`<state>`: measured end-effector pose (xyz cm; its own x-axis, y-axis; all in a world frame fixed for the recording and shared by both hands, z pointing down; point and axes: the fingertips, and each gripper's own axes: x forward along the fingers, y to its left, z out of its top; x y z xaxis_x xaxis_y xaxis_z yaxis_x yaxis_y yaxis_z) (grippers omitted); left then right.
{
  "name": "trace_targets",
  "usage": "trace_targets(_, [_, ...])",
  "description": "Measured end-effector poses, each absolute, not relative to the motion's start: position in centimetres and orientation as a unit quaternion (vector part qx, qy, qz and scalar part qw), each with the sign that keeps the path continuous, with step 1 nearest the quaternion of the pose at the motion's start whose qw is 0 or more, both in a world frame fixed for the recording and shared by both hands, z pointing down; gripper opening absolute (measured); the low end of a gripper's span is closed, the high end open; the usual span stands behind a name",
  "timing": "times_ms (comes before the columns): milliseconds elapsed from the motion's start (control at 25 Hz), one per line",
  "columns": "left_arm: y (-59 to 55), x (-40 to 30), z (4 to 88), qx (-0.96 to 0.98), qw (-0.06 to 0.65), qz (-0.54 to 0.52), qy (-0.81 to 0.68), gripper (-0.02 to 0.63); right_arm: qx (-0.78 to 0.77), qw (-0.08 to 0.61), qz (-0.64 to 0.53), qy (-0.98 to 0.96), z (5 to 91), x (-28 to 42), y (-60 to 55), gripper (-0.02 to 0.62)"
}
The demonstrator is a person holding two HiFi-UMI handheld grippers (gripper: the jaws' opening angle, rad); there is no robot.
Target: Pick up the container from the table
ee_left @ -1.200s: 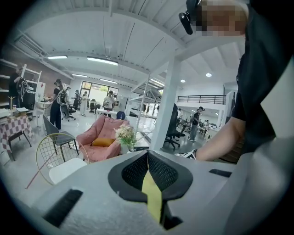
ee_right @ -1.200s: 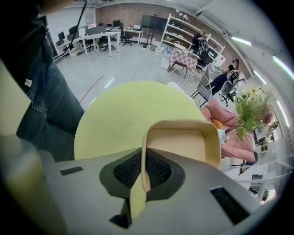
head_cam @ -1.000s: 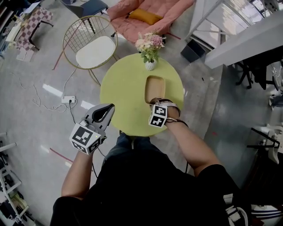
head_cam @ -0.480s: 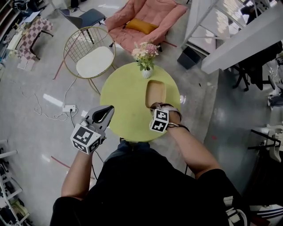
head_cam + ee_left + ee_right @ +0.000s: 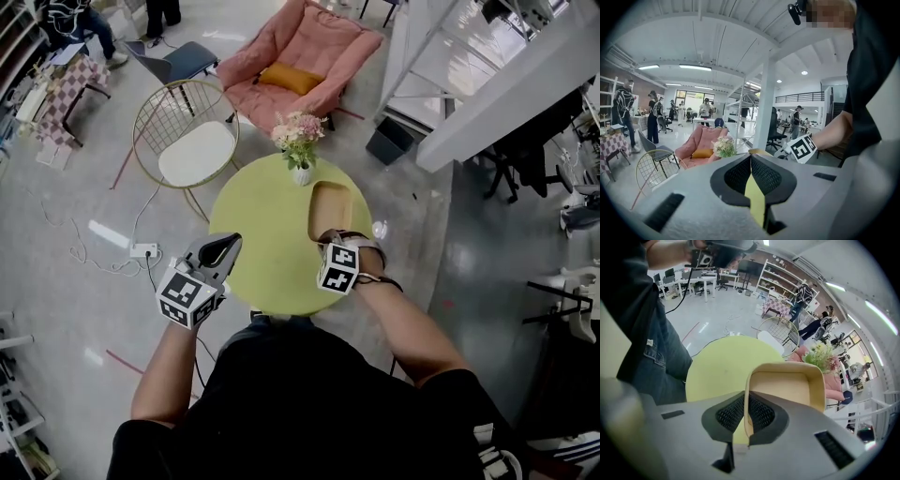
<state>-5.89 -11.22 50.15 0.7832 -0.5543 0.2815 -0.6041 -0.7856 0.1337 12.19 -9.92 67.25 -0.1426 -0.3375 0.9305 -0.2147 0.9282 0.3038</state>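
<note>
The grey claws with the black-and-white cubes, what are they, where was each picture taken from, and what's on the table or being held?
There is no robot here: a person holds a two-jawed claw in each hand. The head view comes from a camera on the person's head, looking steeply down. The other two cameras ride on the claws and look along their jaws. A vase of flowers stands on the far side of the round green table. The right claw is shut on the near rim of a tan container. The left claw is shut with nothing in it, by the table's left edge.
</note>
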Motion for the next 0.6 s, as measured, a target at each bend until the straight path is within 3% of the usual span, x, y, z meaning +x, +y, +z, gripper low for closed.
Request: trace_targets(600, [-11.1, -6.6, 49.4, 0.935, 0.110, 0.113, -0.319, 0.017, 0.196, 0.625, -0.044, -0.755, 62.2, 12.8, -8.5, 0.017])
